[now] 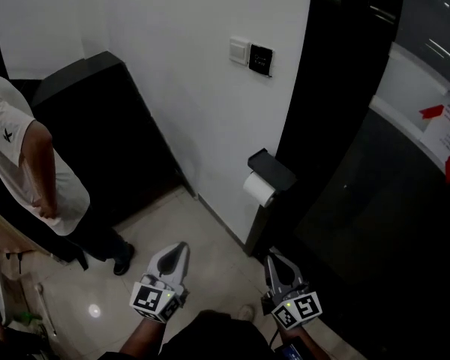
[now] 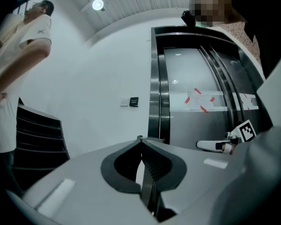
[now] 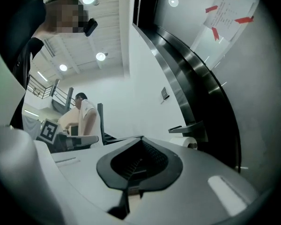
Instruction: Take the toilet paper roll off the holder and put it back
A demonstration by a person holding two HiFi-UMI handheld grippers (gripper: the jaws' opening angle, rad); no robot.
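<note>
A white toilet paper roll hangs under a black holder low on the white wall, beside a dark door frame. My left gripper and right gripper are both held level over the floor, short of the roll, with jaws shut and nothing in them. In the right gripper view the roll and holder show just beyond the shut gripper, to its right. In the left gripper view the gripper points at the wall and metal door frame; the roll is hidden there.
A person in a white shirt stands at the left by a dark cabinet. A switch panel sits higher on the wall. Dark glossy doors with taped notices fill the right. Pale floor tiles lie below.
</note>
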